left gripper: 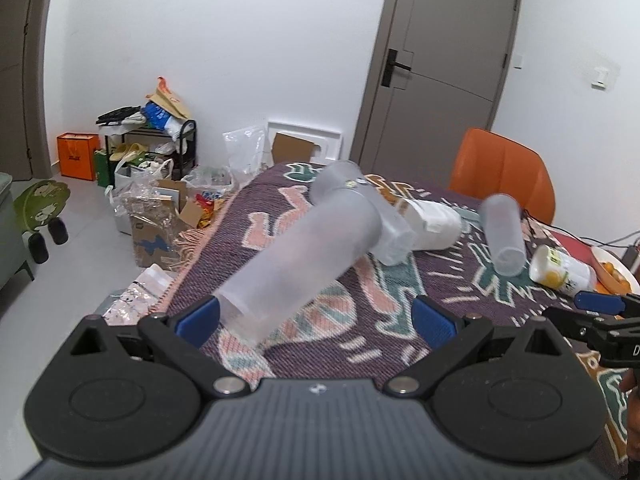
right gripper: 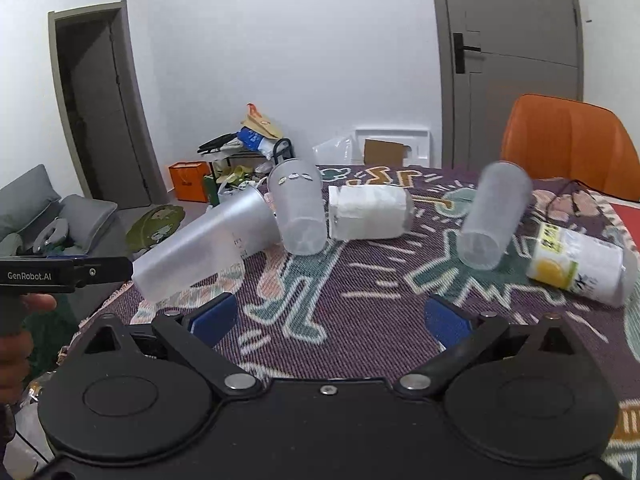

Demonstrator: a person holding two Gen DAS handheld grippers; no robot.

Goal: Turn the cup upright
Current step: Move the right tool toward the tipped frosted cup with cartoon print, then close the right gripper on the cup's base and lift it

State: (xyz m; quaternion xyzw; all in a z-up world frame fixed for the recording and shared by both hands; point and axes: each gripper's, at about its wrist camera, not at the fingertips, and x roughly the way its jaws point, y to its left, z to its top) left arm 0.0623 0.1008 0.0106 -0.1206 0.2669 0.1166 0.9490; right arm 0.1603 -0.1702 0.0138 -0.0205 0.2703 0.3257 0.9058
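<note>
A tall frosted cup (left gripper: 304, 256) lies on its side on the patterned cloth, its end between my left gripper's (left gripper: 316, 318) open blue pads; the left pad (left gripper: 198, 318) is at its rim. The same cup shows in the right wrist view (right gripper: 204, 246) beside the left gripper's finger (right gripper: 100, 272). Other cups lie tipped: a frosted one (right gripper: 298, 212), a white wrapped one (right gripper: 370, 212), another frosted one (right gripper: 494, 216) and a lemon-print one (right gripper: 580, 266). My right gripper (right gripper: 328, 320) is open and empty above the cloth.
The cloth-covered table (right gripper: 360, 292) has its left edge near the tall cup. An orange chair (right gripper: 568, 144) stands behind the table. Bags and boxes (left gripper: 160, 200) clutter the floor to the left. A plate with fruit (left gripper: 612, 272) sits at the far right.
</note>
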